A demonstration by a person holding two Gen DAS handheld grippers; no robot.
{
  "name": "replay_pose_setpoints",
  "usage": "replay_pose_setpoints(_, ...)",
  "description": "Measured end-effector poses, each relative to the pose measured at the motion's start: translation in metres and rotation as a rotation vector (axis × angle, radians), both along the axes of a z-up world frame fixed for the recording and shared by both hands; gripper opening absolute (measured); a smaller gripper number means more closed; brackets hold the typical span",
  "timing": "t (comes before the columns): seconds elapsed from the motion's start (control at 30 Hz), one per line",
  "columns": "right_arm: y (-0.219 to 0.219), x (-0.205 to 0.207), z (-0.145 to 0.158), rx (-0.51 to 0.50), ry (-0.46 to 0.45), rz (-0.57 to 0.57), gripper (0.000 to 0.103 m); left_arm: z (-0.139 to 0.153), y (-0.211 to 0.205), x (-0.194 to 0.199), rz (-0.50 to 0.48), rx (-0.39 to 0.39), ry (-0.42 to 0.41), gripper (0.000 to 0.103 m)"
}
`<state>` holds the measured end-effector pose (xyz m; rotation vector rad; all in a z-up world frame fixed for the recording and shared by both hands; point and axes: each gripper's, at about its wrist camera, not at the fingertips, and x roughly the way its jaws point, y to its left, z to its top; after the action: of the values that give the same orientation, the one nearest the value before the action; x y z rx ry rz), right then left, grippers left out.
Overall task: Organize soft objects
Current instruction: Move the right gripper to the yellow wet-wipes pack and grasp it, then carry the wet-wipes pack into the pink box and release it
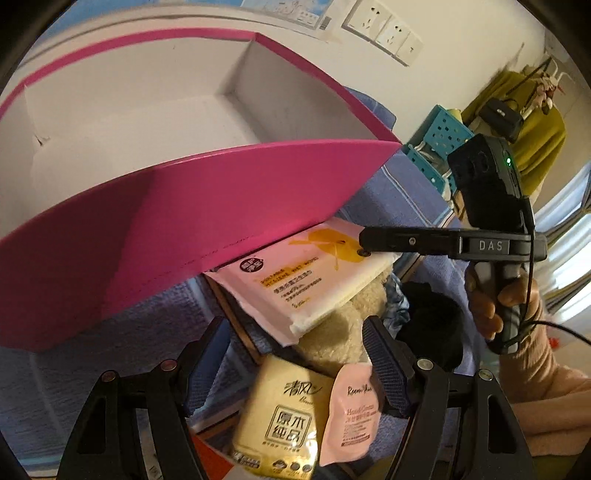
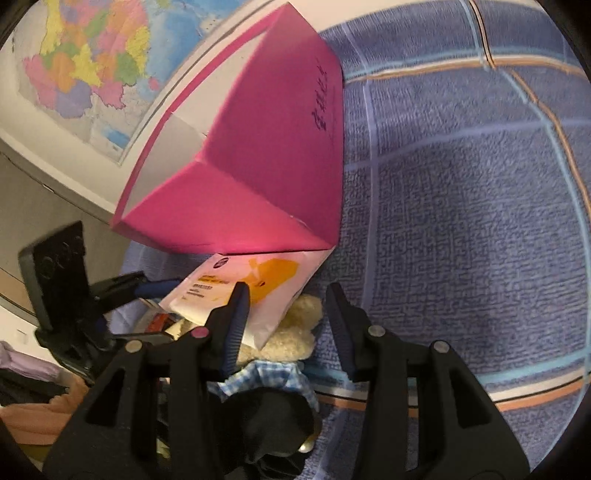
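Left wrist view: my left gripper (image 1: 291, 354) hangs with its jaws spread and nothing between them, above a yellow tissue pack (image 1: 275, 413) and a pink hand-cream sachet (image 1: 349, 410). The wet-wipes pack (image 1: 306, 273) leans on a cream plush toy (image 1: 341, 332), tucked against the foot of the pink box (image 1: 192, 206), whose white inside looks bare from here. My right gripper (image 2: 288, 325) is spread wide too, one finger lying over the near corner of the wipes, not pinching. A black cloth (image 2: 273, 417) and checked fabric (image 2: 266, 373) sit below.

I reckon the wipes go first: close on the free corner, lift clear of the box wall, then over the rim. The pack is slippery and floppy, so a deep bite is wanted.

Underneath is a blue plaid cloth (image 2: 461, 221). A map (image 2: 85, 66) hangs on the wall, with sockets (image 1: 384, 29) and a teal basket (image 1: 439, 147) beyond.
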<state>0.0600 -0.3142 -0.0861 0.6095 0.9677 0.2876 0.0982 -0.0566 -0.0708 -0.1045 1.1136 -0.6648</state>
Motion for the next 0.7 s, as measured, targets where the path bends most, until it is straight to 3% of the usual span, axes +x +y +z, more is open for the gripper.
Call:
replay_pose_setpoints(0.07,0.0,0.001,-0.002,0.034,0.0,0.017,0.044,-0.002,-0.001,0.006,0.005,-0.018,0.016,0.071)
replay_pose_setpoints(0.1,0.001,0.001,-0.003,0.042,-0.003,0.023,0.036,-0.002,-0.001,0.007,0.008,-0.024,0.024,0.068)
replay_pose_setpoints(0.17,0.006,0.003,0.0,0.041,-0.016,0.033,0.033,-0.006,-0.001,0.013,0.019,-0.026,0.041,0.052)
replay_pose_setpoints(0.57,0.02,-0.022,0.032,-0.071,-0.12,0.019,0.011,0.019,-0.008,-0.015,0.015,0.028,-0.045,0.045)
replay_pose_setpoints(0.7,0.025,-0.035,0.047,-0.077,-0.173,0.027,0.009,0.031,-0.005,-0.027,0.03,0.019,-0.083,0.045)
